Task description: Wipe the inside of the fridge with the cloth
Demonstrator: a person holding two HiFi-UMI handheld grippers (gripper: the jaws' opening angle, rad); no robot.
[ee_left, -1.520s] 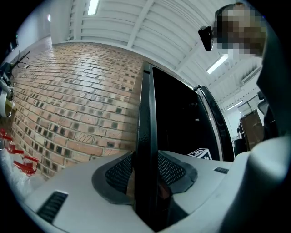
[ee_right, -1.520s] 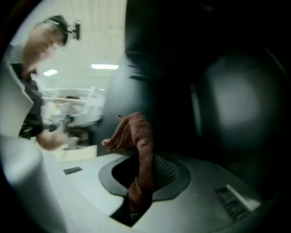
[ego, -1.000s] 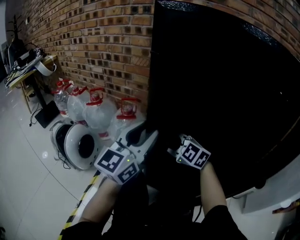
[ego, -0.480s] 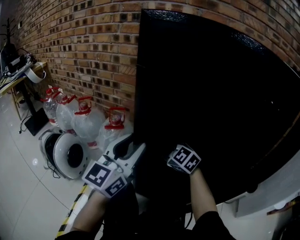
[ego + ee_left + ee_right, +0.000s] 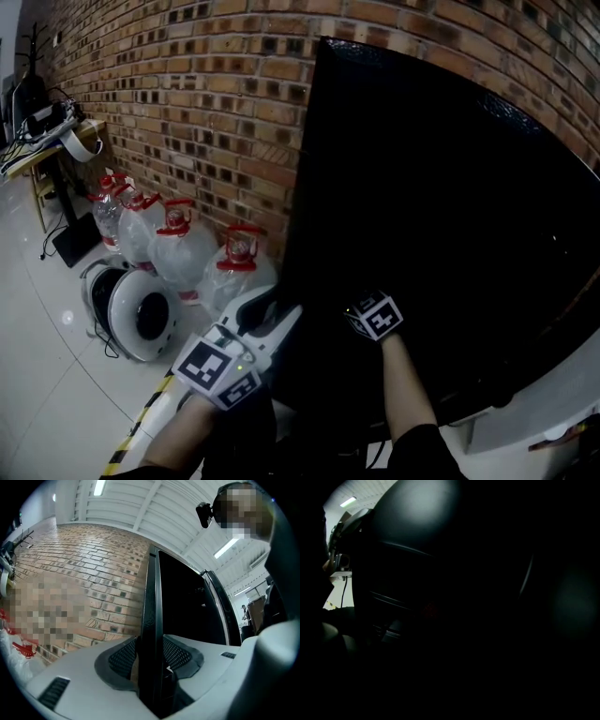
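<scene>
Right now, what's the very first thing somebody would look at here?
The huge black fridge door fills the right of the head view, against the brick wall. The left gripper is clamped on its edge. At the foot of the wall on the left stand clear water jugs with red caps.

The edge of the fridge door point(image 5: 152, 616) fills the gap between the jaws of my left gripper point(image 5: 150, 657). Left of those jaws the brick wall point(image 5: 84, 569) stands near, with water jugs point(image 5: 183, 251) crowding the floor below. Ahead of my right gripper point(image 5: 373, 314) all is dark; I cannot judge the room there.
</scene>
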